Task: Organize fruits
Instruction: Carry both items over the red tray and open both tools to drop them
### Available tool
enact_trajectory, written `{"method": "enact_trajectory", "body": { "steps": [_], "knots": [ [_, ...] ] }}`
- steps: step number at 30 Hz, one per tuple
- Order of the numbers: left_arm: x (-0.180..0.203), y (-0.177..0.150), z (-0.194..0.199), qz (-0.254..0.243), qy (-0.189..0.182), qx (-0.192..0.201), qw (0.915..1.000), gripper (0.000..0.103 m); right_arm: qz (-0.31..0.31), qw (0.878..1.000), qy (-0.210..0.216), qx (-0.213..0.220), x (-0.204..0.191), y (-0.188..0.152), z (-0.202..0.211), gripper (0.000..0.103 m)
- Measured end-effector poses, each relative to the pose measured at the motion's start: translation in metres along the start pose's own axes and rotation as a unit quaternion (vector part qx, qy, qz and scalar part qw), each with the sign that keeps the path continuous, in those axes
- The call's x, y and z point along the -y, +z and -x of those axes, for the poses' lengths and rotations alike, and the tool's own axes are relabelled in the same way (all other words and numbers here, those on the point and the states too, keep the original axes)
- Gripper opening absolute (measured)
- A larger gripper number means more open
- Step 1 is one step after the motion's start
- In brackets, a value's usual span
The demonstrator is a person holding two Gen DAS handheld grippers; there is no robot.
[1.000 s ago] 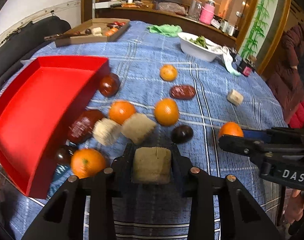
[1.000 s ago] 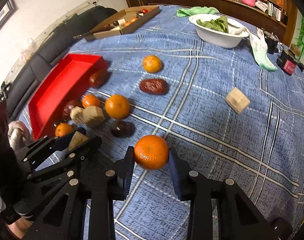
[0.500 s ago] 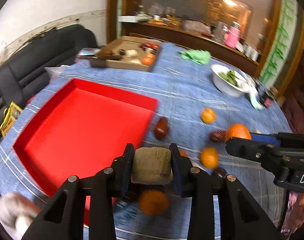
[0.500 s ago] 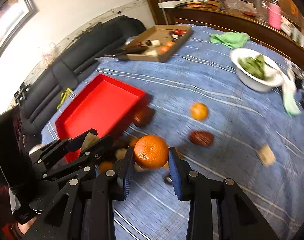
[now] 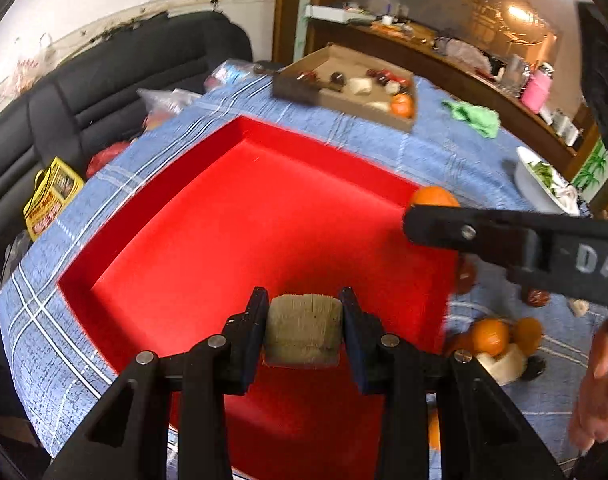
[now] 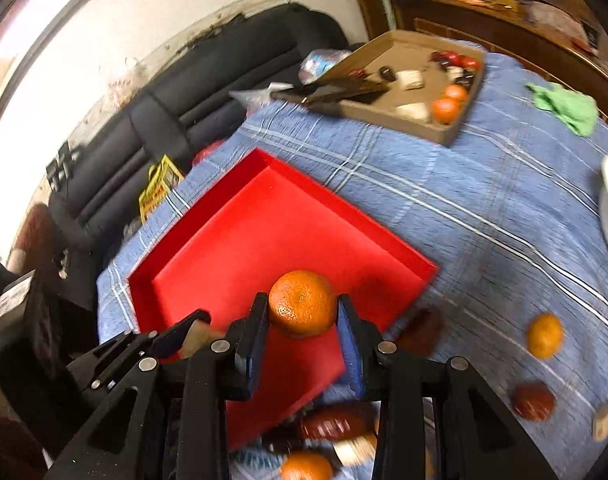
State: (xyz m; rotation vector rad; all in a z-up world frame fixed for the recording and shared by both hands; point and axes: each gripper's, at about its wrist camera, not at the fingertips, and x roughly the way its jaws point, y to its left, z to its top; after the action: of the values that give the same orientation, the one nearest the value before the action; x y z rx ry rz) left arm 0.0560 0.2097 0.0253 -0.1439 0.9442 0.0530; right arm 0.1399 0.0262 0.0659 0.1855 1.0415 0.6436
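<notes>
L view: your left tool [image 5: 303,326] is squeezed tight on the tan block [image 5: 302,330], up over the red tray [image 5: 240,216]. The tray has nothing in it yet.

R view: your right tool [image 6: 302,320] grips the orange [image 6: 302,303] over the tray's near corner. More fruit sits on the desk [image 6: 484,208].

Watch out: the tools are v. close & could bump. Drop from high up & the orange may roll out.

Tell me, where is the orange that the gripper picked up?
The orange is pinched in the right gripper, held above the red tray, with the left gripper beside it.
</notes>
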Motion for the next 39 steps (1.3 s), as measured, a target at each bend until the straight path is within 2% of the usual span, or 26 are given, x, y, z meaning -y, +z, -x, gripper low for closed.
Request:
{"method": "enact_trajectory", "body": {
  "steps": [5,9,13,16,18,20,22,23,24,31,39],
  "knots": [
    [-0.014,-0.010,-0.009,0.007,0.005,-0.011,0.9999,0.035,0.034,0.999,-0.021,-0.033,-0.012,0.003,-0.038,0.037],
    [-0.015,-0.014,-0.015,0.005,0.002,-0.013,0.9999,0.035,0.047,0.997,-0.040,-0.049,-0.012,-0.002,-0.053,0.037],
    [-0.011,-0.012,-0.017,-0.007,-0.008,-0.011,0.9999,0.035,0.045,0.996,-0.056,-0.055,-0.007,-0.008,-0.061,0.037],
    [-0.005,-0.012,-0.018,-0.026,-0.012,-0.007,0.9996,0.035,0.052,0.995,-0.074,-0.040,-0.010,-0.012,-0.059,0.038],
    [-0.002,-0.013,-0.018,-0.033,-0.019,-0.004,0.9993,0.035,0.048,0.995,-0.080,-0.033,-0.010,-0.013,-0.056,0.050],
    [0.002,-0.013,-0.017,-0.041,-0.025,-0.002,0.9988,0.036,0.035,0.996,-0.078,-0.012,-0.008,-0.015,-0.046,0.063],
    [0.006,-0.011,-0.014,-0.050,-0.034,0.006,0.9982,0.052,0.022,0.996,-0.084,0.014,-0.006,-0.019,-0.029,0.066],
    [0.007,-0.011,-0.010,-0.052,-0.041,0.014,0.9977,0.063,0.015,0.996,-0.082,0.022,-0.005,-0.021,-0.022,0.067],
    [0.010,-0.009,-0.005,-0.056,-0.050,0.026,0.9969,0.065,0.003,0.996,-0.083,0.031,-0.002,-0.024,-0.013,0.067],
    [0.033,-0.001,0.012,-0.076,-0.088,0.048,0.9921,0.068,-0.089,0.988,-0.103,0.070,0.026,-0.046,0.038,0.071],
    [0.072,-0.010,0.029,-0.097,-0.115,0.046,0.9875,0.070,-0.135,0.979,-0.132,0.081,0.058,-0.076,0.080,0.074]
  ]
}}
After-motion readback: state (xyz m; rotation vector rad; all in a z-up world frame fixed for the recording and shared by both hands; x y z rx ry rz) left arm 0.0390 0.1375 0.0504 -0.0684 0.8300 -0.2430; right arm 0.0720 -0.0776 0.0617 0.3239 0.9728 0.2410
